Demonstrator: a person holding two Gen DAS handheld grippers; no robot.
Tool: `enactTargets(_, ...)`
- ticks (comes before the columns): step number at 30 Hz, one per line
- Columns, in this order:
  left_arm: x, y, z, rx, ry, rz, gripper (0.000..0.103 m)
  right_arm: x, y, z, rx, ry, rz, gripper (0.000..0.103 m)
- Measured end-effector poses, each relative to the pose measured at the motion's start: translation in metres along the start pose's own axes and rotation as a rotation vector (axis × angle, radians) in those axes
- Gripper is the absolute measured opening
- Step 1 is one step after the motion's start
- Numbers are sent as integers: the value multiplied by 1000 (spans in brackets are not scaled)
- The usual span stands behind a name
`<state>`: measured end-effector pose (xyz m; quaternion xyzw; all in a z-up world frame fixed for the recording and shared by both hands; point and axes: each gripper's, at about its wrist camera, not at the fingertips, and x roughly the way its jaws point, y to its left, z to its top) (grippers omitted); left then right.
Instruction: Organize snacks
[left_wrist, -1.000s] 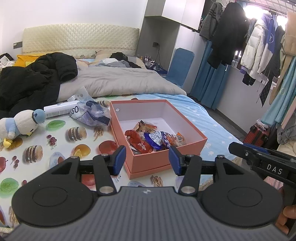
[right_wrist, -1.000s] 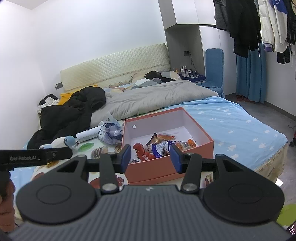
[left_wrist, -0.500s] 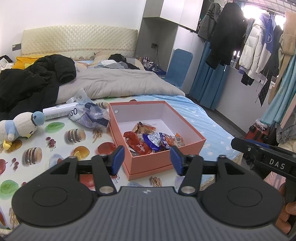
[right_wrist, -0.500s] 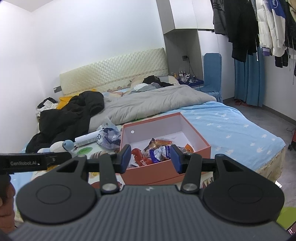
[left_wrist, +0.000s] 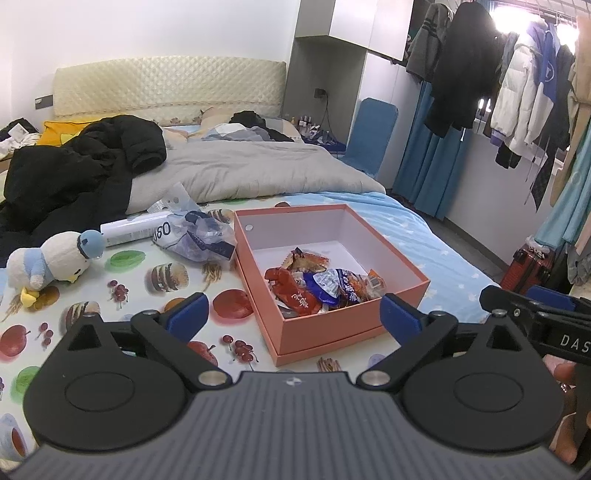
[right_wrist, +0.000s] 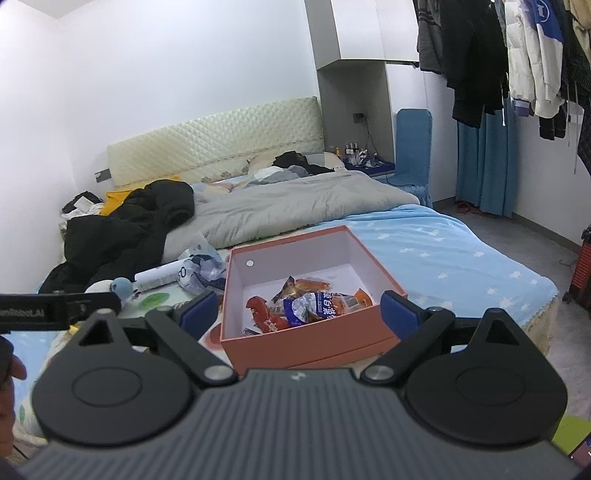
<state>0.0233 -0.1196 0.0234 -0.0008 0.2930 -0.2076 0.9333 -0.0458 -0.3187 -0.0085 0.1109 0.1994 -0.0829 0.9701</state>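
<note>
Fingers: left gripper (left_wrist: 291, 314) and right gripper (right_wrist: 299, 308) had just spread wide, nothing between them. Ahead — orange box (left_wrist: 399, 258) holding the snack packets (left_wrist: 317, 286). Beyond-left — crumpled bag (left_wrist: 199, 236), seemingly still unsorted. Task judged nearly complete.

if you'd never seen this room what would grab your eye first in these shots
The open salmon-pink box on the bed's near end stands out first, with bright snack packets heaped in its near corner. To its left on the fruit-print sheet lie a crumpled plastic bag and a blue-and-white plush toy. In the foreground, the left tool and right tool have just been opening and hold nothing.
</note>
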Motion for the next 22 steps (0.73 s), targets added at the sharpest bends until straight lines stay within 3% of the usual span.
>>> enactTargets(22,14,-1,2,7,47,0,101,0,1,0,-16,-9,-7,96)
